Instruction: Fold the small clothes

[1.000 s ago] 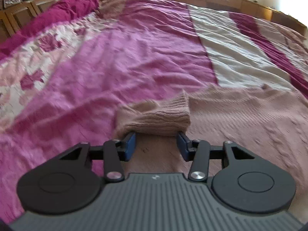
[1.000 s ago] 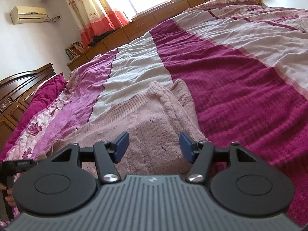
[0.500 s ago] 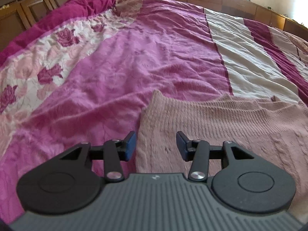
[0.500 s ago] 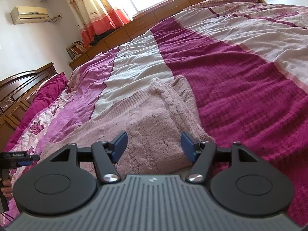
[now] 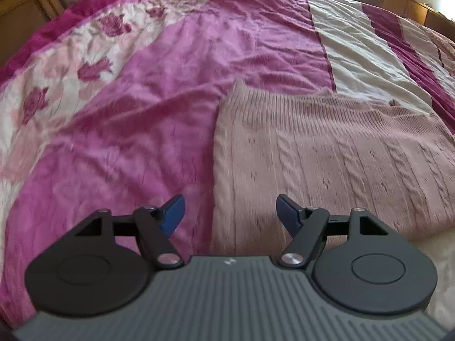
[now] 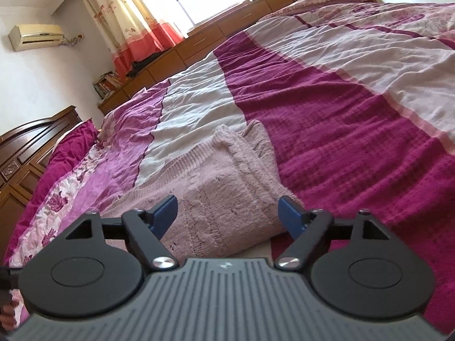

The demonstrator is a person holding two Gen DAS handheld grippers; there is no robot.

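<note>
A wide bed covered by a striped quilted bedspread in magenta, pink and cream [image 5: 159,105] fills both views. In the left wrist view its floral cream panel lies toward 10 o'clock and a cream stripe runs toward 1 o'clock. In the right wrist view, dark wooden headboard panelling [image 6: 25,153] stands at 9 o'clock, and a run of low wooden cabinets [image 6: 199,45] crosses at 12 o'clock beneath a cream and red curtain [image 6: 133,28]. A white wall-mounted air conditioner [image 6: 35,36] sits at 10 o'clock.

A dusty-pink cable-knit sweater [image 5: 327,153] lies flat on the bedspread, folded into a broad panel. In the left wrist view it occupies the 3 o'clock half, with its straight left edge running down to the picture's centre. In the right wrist view it lies at centre, a knit end reaching toward 12 o'clock.

The left gripper [image 5: 230,213] has its blue-padded jaws spread, having just been opening; the sweater's left edge lies below the gap and neither pad presses on it. The right gripper [image 6: 227,213] is likewise spread wide, having just been opening, above the sweater's near corner, and grips nothing.

A person's hand [image 6: 7,312] shows in part at 8 o'clock of the right wrist view.
</note>
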